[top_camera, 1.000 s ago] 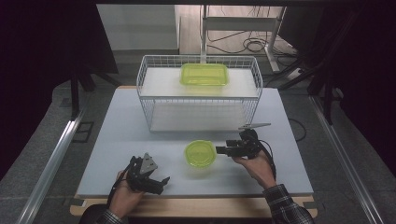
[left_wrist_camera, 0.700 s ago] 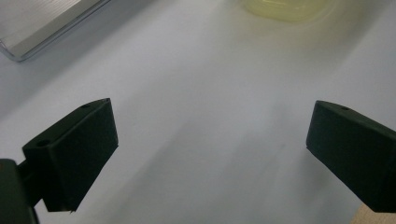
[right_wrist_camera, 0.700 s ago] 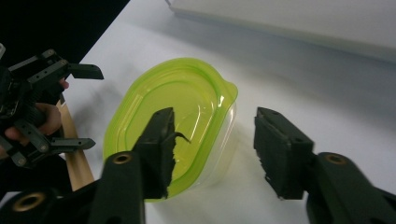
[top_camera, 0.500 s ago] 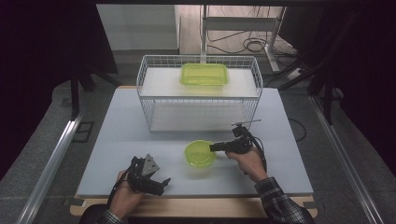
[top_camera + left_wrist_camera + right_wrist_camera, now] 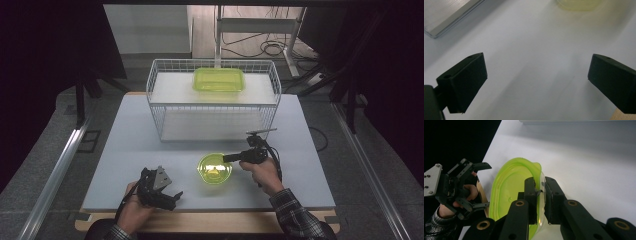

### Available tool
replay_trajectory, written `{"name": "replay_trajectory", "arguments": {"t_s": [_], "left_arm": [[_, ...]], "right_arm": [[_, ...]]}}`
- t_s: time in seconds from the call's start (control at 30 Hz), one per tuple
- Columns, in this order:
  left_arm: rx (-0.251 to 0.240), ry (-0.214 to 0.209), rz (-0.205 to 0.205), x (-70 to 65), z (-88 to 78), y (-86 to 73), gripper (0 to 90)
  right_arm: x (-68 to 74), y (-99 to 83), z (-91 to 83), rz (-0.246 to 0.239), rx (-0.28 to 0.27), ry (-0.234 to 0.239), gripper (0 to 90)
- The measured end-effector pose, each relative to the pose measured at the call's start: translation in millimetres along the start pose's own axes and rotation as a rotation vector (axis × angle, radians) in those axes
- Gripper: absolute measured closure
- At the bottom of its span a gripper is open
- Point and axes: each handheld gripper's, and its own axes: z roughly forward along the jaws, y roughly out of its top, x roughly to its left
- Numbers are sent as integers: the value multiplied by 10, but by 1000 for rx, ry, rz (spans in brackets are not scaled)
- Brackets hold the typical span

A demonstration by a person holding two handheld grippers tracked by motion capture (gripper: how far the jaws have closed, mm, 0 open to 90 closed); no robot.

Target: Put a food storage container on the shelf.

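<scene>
A round yellow-green bowl (image 5: 214,169) sits on the pale desk (image 5: 125,145), toward the person's side and a little right of the middle, in front of a white wire basket (image 5: 159,107) that stands farther back. The right gripper (image 5: 231,157) reaches in from the bowl's right, held in the person's right hand (image 5: 264,171), and its jaws have just been closing with the bowl's rim between them. In the right gripper view the two black jaws stand nearly together, one inside the bowl (image 5: 511,187) and one outside, with the thin translucent wall pinched between the pads at the rim. The bowl rests low on the desk; whether it is lifted clear of the surface cannot be told. The left gripper (image 5: 172,197) lies near the desk's front edge, well to the left of the bowl and apart from it, held in the left hand (image 5: 132,212), and its grey three-cornered plate faces upward. In the left gripper view its jaws are spread wide with only bare desk between them, and a pale edge of the bowl (image 5: 577,4) shows at the top of that view. Inside the wire basket, on its upper level toward the back, lies a rectangular yellow-green container (image 5: 219,80).
</scene>
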Motion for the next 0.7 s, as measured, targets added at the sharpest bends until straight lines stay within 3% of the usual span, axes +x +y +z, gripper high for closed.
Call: {"name": "replay_trajectory", "arguments": {"t_s": [0.6, 0.7], "left_arm": [[-18, 24, -30, 41, -33, -3, 14], [-29, 25, -62, 76, -50, -12, 11]], "right_arm": [[161, 87, -328, -8, -109, 31, 814], [196, 119, -407, -5, -135, 40, 815]]}}
